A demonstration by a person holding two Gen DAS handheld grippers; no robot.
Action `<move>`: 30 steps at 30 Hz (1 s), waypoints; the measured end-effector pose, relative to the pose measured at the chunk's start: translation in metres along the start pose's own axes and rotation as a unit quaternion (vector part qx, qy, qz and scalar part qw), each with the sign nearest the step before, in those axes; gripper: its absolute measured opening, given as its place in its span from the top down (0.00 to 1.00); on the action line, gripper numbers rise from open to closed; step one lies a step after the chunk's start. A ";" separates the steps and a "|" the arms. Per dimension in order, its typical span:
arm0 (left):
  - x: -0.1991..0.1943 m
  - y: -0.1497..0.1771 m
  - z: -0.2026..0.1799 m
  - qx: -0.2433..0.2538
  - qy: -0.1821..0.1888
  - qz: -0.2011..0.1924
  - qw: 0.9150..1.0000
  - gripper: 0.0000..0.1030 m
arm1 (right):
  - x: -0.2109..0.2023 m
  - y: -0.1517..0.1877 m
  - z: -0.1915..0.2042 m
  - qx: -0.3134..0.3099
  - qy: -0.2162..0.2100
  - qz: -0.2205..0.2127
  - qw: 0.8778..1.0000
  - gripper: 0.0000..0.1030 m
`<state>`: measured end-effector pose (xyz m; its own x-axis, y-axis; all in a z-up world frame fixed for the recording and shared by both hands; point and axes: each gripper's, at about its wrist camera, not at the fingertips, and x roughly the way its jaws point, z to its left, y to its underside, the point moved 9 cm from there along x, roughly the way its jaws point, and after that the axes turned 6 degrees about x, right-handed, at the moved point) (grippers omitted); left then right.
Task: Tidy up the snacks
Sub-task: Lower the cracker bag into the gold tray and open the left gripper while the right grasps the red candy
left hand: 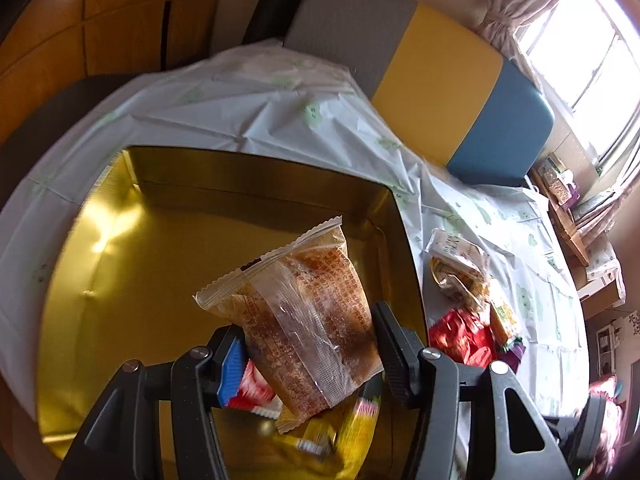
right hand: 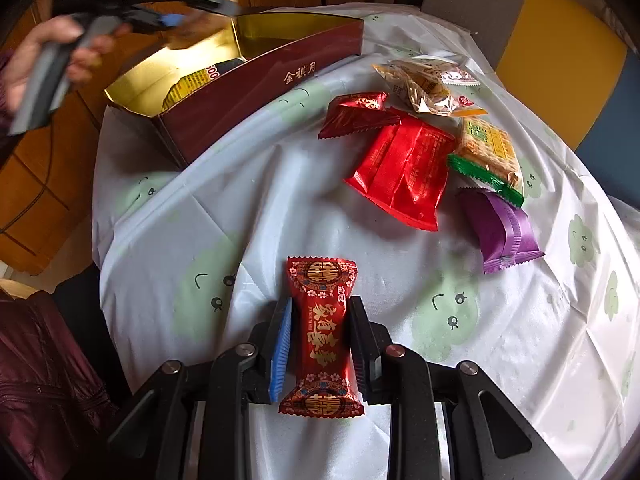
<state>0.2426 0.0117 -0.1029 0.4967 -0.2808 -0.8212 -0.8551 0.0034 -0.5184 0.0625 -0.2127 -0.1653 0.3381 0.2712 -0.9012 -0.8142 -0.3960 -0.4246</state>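
In the left wrist view, the left gripper (left hand: 308, 344) sits at the bottom centre of the frame, its jaws set wide and closed on a clear-wrapped brown pastry (left hand: 304, 312). The packet stands tilted between the fingers, its crimped top edge pointing toward the upper middle of the frame. It hangs over the gold-lined box (left hand: 120, 248), which fills the left and centre of the picture. Beneath the packet, at the bottom of the frame, lie a red-and-white packet (left hand: 252, 388) and a yellow packet (left hand: 356, 432) inside the box.

In the right wrist view, the right gripper (right hand: 320, 340) occupies the bottom centre, its jaws narrow and clamped on the waist of a red candy packet with gold characters (right hand: 322, 336). The packet runs lengthwise between the fingers, both frilled ends sticking out past them. It lies over the pale tablecloth (right hand: 200, 208). The remaining snacks lie in the upper right: a large red packet (right hand: 400, 168), a purple packet (right hand: 500, 228) and a green-edged cracker packet (right hand: 488, 152). The box, maroon outside, sits at upper left.
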 end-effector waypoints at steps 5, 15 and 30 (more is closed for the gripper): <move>0.030 -0.007 -0.010 0.012 -0.007 0.023 1.000 0.44 | 0.000 0.001 -0.001 0.000 -0.002 -0.002 1.000 0.73; 0.064 -0.012 -0.013 0.022 -0.019 0.059 0.998 0.43 | -0.001 0.001 0.001 -0.002 -0.003 -0.003 1.000 0.73; -0.009 -0.004 0.004 0.031 -0.080 -0.022 0.996 0.40 | 0.000 -0.001 0.001 0.000 0.003 -0.003 1.000 0.73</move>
<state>0.2421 0.0183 -0.0941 0.5549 -0.1247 -0.8225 -0.8237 0.0557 -0.5642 0.0627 -0.2110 -0.1645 0.3458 0.2672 -0.8994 -0.8122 -0.3947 -0.4296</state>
